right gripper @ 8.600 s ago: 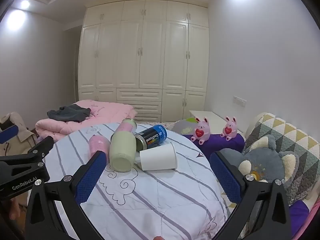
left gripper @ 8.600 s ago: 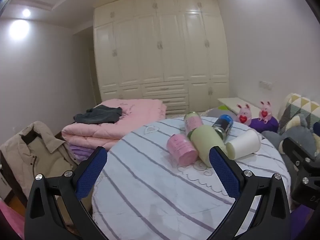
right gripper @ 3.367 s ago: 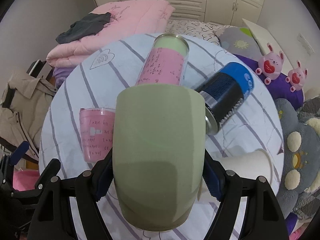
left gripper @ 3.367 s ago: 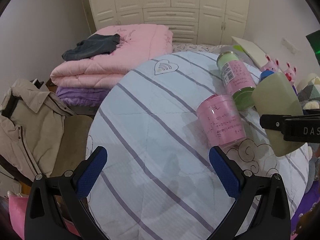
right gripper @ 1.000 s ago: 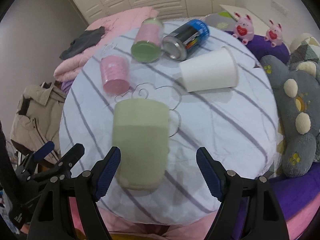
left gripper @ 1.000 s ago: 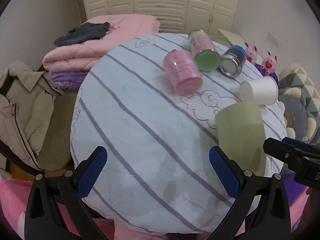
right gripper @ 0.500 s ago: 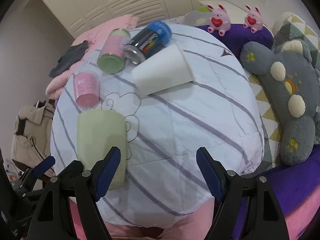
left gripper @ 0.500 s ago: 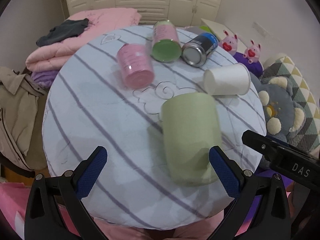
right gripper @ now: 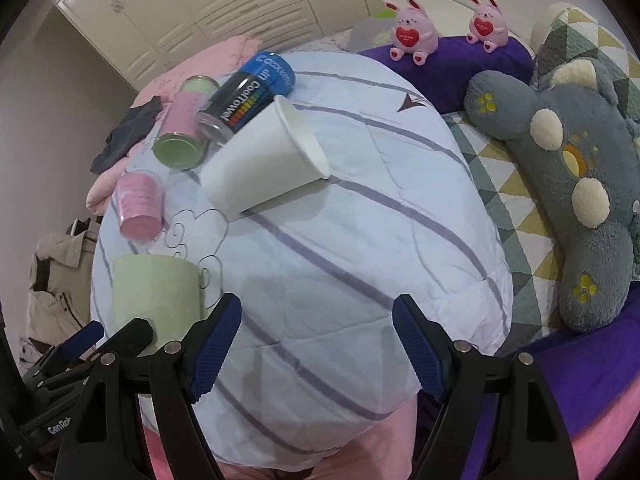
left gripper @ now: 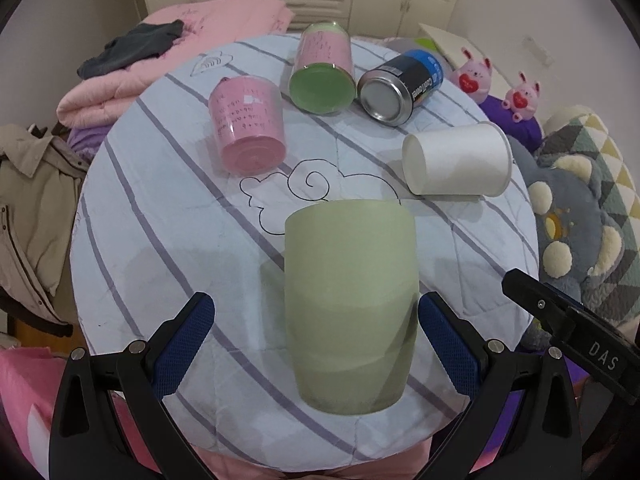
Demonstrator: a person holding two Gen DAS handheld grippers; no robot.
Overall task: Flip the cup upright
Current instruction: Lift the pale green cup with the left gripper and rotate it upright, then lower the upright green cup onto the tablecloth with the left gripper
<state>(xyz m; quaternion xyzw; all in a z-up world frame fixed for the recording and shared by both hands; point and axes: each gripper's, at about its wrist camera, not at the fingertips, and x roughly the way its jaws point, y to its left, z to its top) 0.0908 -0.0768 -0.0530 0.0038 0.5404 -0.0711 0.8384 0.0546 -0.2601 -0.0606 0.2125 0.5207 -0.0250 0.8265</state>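
A pale green cup [left gripper: 350, 304] stands upright on the striped round table [left gripper: 168, 220], near its front edge. My left gripper [left gripper: 316, 340] is open with its blue pads on either side of the cup, the right pad close to its wall. The cup also shows in the right wrist view [right gripper: 156, 300] at lower left. My right gripper [right gripper: 318, 344] is open and empty over the table's front right part. A white paper cup [left gripper: 456, 160] lies on its side behind the green cup; it also shows in the right wrist view [right gripper: 264, 168].
A pink cup [left gripper: 248, 132], a pink-and-green can [left gripper: 324, 72] and a dark can with a blue end [left gripper: 400, 88] lie on their sides at the back. A grey plush toy [right gripper: 560, 176] lies right of the table. A folded pink quilt [left gripper: 160, 56] sits behind.
My right gripper set the green cup upright, let go and swung right. My left gripper has moved in so the cup now stands between its open fingers.
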